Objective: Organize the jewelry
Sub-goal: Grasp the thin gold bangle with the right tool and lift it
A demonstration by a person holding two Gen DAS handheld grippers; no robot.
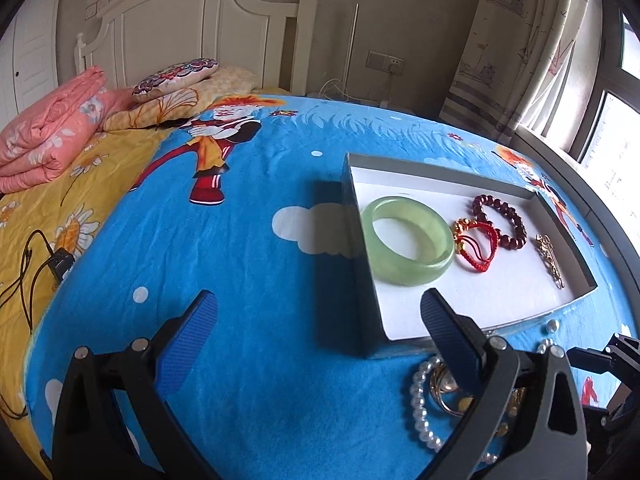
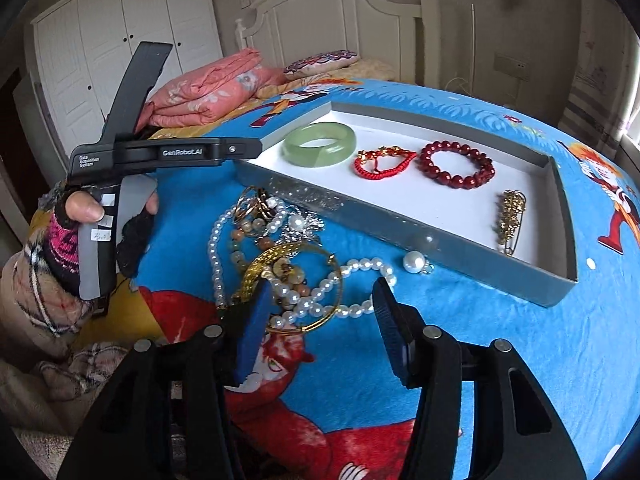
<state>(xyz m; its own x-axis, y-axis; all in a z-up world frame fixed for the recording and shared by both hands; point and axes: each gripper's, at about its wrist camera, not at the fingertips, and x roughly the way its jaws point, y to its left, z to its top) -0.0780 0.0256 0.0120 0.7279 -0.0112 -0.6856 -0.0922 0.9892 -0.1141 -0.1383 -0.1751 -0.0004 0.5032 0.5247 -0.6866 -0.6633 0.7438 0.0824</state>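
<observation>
A grey tray [image 1: 362, 264] [image 2: 460, 246] with a white floor lies on the blue bedspread. In it are a green jade bangle [image 1: 408, 240] [image 2: 320, 145], a red cord bracelet [image 1: 476, 246] [image 2: 382, 162], a dark red bead bracelet [image 1: 500, 220] [image 2: 456, 164] and a gold brooch [image 1: 551, 260] [image 2: 509, 216]. A loose pile of pearl strands [image 1: 420, 404] [image 2: 320, 292], a gold bangle [image 2: 336, 280] and rings lies before the tray. My left gripper [image 1: 320, 316] is open and empty above the bedspread, left of the tray. My right gripper [image 2: 324, 300] is open, its tips around the pile.
Folded pink quilt [image 1: 48, 132] and pillows [image 1: 176, 76] lie at the bed's head. A black charger with cable [image 1: 60, 264] lies on the yellow sheet. A single pearl earring [image 2: 414, 262] rests against the tray's near wall. Curtain and window are at the right.
</observation>
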